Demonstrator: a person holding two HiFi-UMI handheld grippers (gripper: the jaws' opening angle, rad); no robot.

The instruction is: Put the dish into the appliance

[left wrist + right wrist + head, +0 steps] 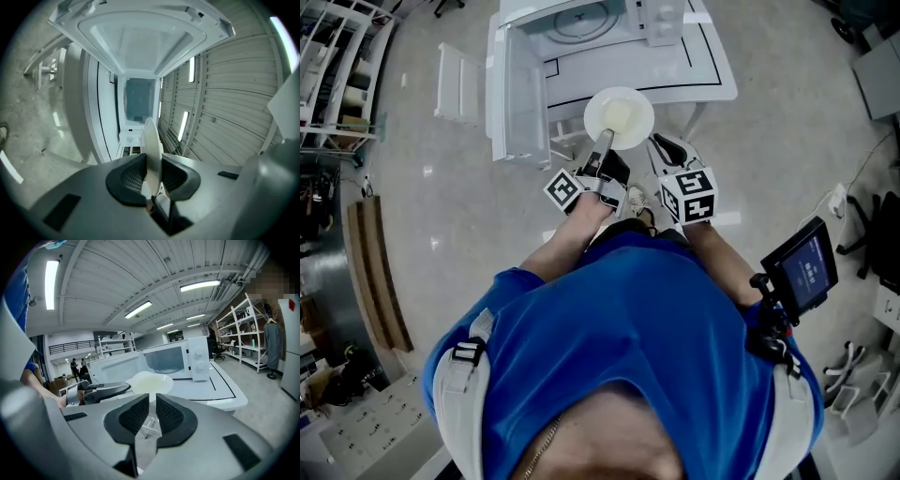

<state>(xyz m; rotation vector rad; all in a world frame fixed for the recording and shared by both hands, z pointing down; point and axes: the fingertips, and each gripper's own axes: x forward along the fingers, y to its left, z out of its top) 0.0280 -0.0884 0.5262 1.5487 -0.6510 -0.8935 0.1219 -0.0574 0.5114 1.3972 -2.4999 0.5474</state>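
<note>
Carrying the dish (619, 117) to the microwave (609, 23), is that the step we're on?

We think so. Our left gripper (152, 164) pinches the dish by its rim, pads pressed on either side, so the dish stands edge-on in that gripper's view. From the head view it hangs in the air at the near edge of the table (712, 70), with the microwave beyond it at twelve o'clock.

And the door (511, 84)?

Swung wide open, out at ten o'clock from the dish. We see nothing in front of the cavity.

What about our right gripper (152, 401)?

Its jaws are drawn together with nothing between them. It sits at about four o'clock from the dish, near it but apart, and has no part in the grip.

So what does the next move ask of us?

We'd say it's bringing the dish on toward twelve o'clock and through the opening while keeping clear of the door at ten. The dish needs to go in level, low enough to pass under the top of the cavity, and be set on the floor inside. Only then should the left jaws spread. The pinch is on the rim alone, so a tilt could let it slip.
</note>
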